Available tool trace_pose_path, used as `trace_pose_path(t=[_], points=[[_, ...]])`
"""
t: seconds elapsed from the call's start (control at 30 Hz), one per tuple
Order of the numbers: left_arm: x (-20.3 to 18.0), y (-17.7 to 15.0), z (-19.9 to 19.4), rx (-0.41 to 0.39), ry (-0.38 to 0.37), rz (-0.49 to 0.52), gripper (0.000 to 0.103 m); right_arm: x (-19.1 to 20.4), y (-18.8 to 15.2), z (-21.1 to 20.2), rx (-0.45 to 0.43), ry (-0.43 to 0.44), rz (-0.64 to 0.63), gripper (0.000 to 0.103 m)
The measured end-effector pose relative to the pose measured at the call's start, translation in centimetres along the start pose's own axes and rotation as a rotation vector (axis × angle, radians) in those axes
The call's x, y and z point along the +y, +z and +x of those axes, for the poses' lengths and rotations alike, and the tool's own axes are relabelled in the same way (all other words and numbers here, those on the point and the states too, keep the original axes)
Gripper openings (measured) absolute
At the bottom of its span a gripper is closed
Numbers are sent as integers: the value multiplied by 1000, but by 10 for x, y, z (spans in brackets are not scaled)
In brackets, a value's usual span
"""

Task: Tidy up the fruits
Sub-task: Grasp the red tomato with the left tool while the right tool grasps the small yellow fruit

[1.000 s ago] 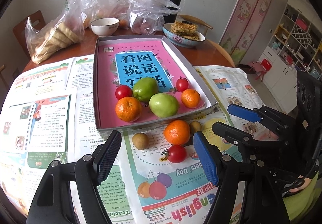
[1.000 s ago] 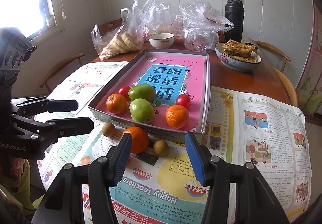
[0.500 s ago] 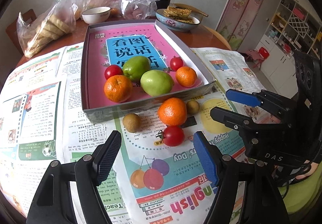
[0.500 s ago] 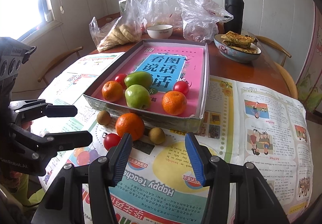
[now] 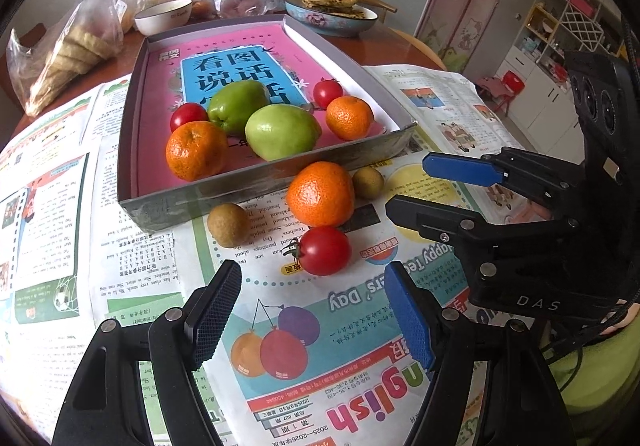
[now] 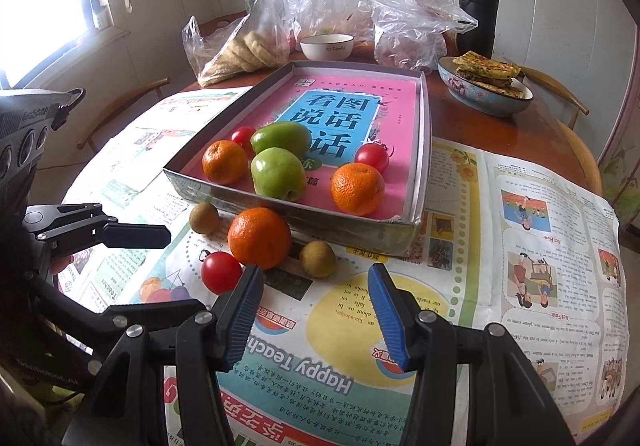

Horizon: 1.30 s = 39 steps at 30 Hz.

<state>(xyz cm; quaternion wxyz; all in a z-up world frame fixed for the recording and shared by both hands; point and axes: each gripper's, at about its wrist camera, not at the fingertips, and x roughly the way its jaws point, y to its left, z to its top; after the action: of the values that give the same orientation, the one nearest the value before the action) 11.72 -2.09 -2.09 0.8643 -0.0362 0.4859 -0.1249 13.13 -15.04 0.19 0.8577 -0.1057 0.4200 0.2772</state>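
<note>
A grey tray point(image 5: 256, 181) lined with a pink book holds two oranges, two green fruits and two tomatoes. In front of it, on newspaper, lie a loose orange point(image 5: 320, 193), a red tomato point(image 5: 324, 250) and two small brown fruits point(image 5: 228, 225) point(image 5: 368, 183). My left gripper point(image 5: 314, 298) is open just short of the tomato, with nothing between its fingers. My right gripper point(image 6: 314, 298) is open right behind the nearer brown fruit point(image 6: 317, 258) and beside the orange point(image 6: 259, 238). Each gripper shows in the other's view, the right gripper point(image 5: 408, 187) and the left gripper point(image 6: 176, 274).
Behind the tray stand a white bowl point(image 6: 327, 46), plastic bags of food point(image 6: 244, 49), a blue bowl of flatbread point(image 6: 486, 93) and a black flask point(image 6: 478, 9). Newspaper sheets point(image 6: 520, 230) cover the near half of the round wooden table. Chairs ring the table.
My left gripper has sunk and come closer to the loose fruits, so the tomato now lies just ahead of its fingers. The right gripper has barely shifted.
</note>
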Motion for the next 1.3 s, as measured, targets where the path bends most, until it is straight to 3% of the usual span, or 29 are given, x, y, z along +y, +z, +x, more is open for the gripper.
trace_pose_path(t=[0.1,0.33,0.47,1.3], points=[[1,1,4,3,-8,-5,74,-1,0,4,8,1,-8,54],[-3,2,11,6,-23,8,59,-4,3,14,23,19,-16,53],[-5,3,13,5,-29,17,53,-4,4,24,43,15,-29,43],[-4,8,24,31,-38,14,45,-3,10,43,58,-6,-77,23]])
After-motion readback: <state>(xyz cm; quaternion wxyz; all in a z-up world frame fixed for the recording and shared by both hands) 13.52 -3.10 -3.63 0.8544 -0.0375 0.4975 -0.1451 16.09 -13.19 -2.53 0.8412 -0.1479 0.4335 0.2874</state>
